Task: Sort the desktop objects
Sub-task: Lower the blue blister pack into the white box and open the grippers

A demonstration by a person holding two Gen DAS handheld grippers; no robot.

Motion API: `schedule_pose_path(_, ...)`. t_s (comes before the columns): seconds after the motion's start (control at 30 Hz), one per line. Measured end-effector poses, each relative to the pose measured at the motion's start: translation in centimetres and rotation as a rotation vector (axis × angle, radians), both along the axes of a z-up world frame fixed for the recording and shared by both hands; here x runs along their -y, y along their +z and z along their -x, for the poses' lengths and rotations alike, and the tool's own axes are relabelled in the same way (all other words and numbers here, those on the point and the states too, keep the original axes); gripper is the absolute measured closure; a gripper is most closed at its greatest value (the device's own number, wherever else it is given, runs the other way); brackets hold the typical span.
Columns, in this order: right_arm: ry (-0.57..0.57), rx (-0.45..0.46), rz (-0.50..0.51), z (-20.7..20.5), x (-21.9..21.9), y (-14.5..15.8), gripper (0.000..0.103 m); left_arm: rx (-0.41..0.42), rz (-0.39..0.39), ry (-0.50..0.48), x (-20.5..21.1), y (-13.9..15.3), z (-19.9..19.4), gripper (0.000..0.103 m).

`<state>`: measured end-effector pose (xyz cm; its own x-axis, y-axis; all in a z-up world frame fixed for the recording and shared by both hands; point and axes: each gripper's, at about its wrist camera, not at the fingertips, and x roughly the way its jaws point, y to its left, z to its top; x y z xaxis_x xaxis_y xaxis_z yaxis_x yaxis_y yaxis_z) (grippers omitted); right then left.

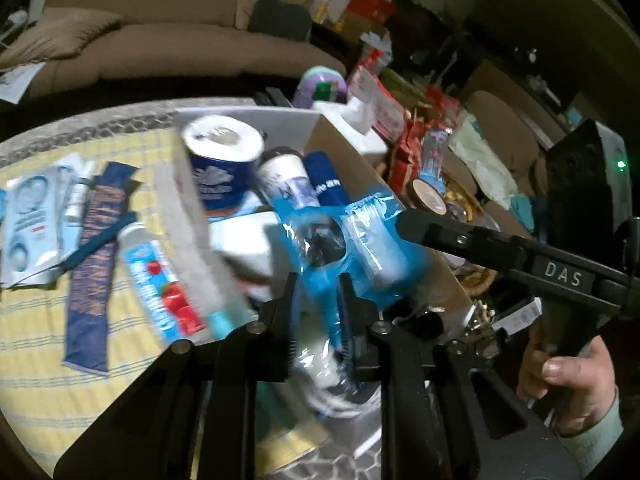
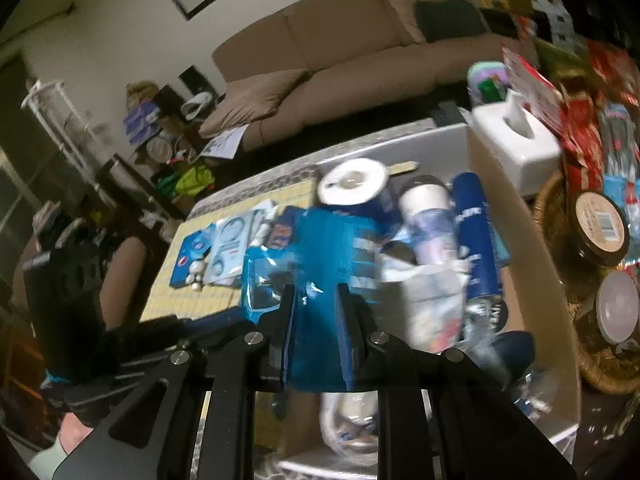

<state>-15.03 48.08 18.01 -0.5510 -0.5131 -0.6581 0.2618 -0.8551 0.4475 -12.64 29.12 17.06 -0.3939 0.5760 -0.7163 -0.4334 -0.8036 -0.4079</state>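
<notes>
A: Grippers first. The left gripper (image 1: 316, 280) has its jaws nearly together on a blue plastic pack (image 1: 352, 240), and the right gripper (image 2: 316, 292) is pinched on the same pack (image 2: 316, 264) from the other side.

B: So both have hold of it?

A: Yes, the film sits between both sets of pads. In the left view the right gripper's finger (image 1: 440, 232) reaches in from the right edge, with a hand (image 1: 568, 384) on its grip.

B: Where is the pack?

A: Lifted above an open cardboard box (image 2: 532, 248), roughly over its near left part. Blur hides whether it touches anything below.

B: What lies in the box?

A: A paper roll (image 1: 222, 140) in blue wrap at the far end, a white-capped can (image 2: 428, 216) beside it, and a dark blue can (image 2: 476, 236) to the right of that. More things lie under the pack, too smeared to tell.

B: And outside the box?

A: Left of it, on a yellow mat (image 1: 36, 320), a strawberry-print bottle (image 1: 160, 280) lies just beside the box wall, then a long dark blue sachet (image 1: 96, 256) and pale blue packets (image 1: 28, 216). Right of the box stands a white tissue box (image 2: 516, 148), with a wicker basket (image 2: 552, 208) near it.

B: Farther back?

A: A tan sofa (image 2: 344, 48) beyond the table.
</notes>
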Motion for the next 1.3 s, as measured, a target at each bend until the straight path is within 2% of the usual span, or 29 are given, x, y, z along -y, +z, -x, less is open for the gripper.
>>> schedule_pose_path(0.1, -0.008, 0.019, 0.019, 1.3, -1.9, -1.7, 0.085, 0.008, 0.048, -0.021, -2.5, -1.4, 0.6, 0.088)
schedule_pose_path(0.2, -0.011, 0.041, -0.014, 2.4, -2.5, -3.8, 0.085, 0.023, 0.082, -0.025, -3.5, -2.6, 0.9, 0.088)
schedule_pose_path(0.33, -0.056, 0.075, 0.022, 3.2, -5.0, -6.3, 0.083, 0.023, 0.106, -0.028, -3.2, -3.4, 1.3, 0.088)
schedule_pose_path(0.43, -0.067, 0.094, 0.008, 3.3, -6.2, -7.3, 0.083, 0.035, 0.121, -0.019, -2.8, -3.9, 1.7, 0.088)
schedule_pose_path(0.6, -0.065, 0.170, -0.040, 3.8, -6.0, -9.8, 0.083, 0.059, 0.138, -0.021, -2.7, -4.9, 1.8, 0.088)
schedule_pose_path(0.7, -0.073, 0.173, -0.054, 3.5, -5.8, -10.3, 0.082, 0.060, 0.136, -0.033, -2.5, -4.6, 1.3, 0.088)
schedule_pose_path(0.73, -0.079, 0.177, -0.048, 3.5, -5.9, -10.2, 0.080, 0.058, 0.133, -0.036, -2.2, -4.4, 1.1, 0.088)
schedule_pose_path(0.87, -0.089, 0.160, -0.045, 3.0, -6.1, -8.4, 0.057, 0.038, 0.131, -0.036, -1.1, -3.0, 0.2, 0.088)
schedule_pose_path(0.93, -0.097, 0.134, -0.050, 2.6, -6.1, -6.7, 0.054, 0.027, 0.125, -0.036, -0.3, -2.1, -0.4, 0.087)
schedule_pose_path(1.0, -0.112, 0.115, -0.062, 2.1, -6.2, -5.3, 0.047, 0.014, 0.124, -0.033, 0.5, -1.3, -1.0, 0.081)
schedule_pose_path(1.1, -0.123, 0.098, -0.109, 1.3, -5.7, -3.8, 0.038, -0.012, 0.127, -0.017, 2.0, -0.3, -2.2, 0.060)
schedule_pose_path(1.13, -0.115, 0.092, -0.120, 1.0, -5.3, -3.4, 0.035, -0.022, 0.131, -0.003, 2.7, -0.1, -2.5, 0.048)
schedule_pose_path(1.17, -0.107, 0.088, -0.126, 0.8, -4.8, -3.0, 0.025, -0.027, 0.134, 0.006, 3.2, 0.1, -2.6, 0.035)
schedule_pose_path(1.2, -0.098, 0.081, -0.129, 0.6, -4.3, -2.6, 0.013, -0.034, 0.129, 0.021, 4.1, 0.4, -2.9, 0.030)
schedule_pose_path(1.27, -0.075, 0.060, -0.130, -0.1, -2.9, -1.8, 0.003, -0.040, 0.122, 0.040, 5.6, 0.7, -3.2, 0.017)
schedule_pose_path(1.3, -0.062, 0.050, -0.132, -0.3, -2.1, -1.4, 0.000, -0.045, 0.120, 0.055, 6.6, 0.9, -3.4, 0.014)
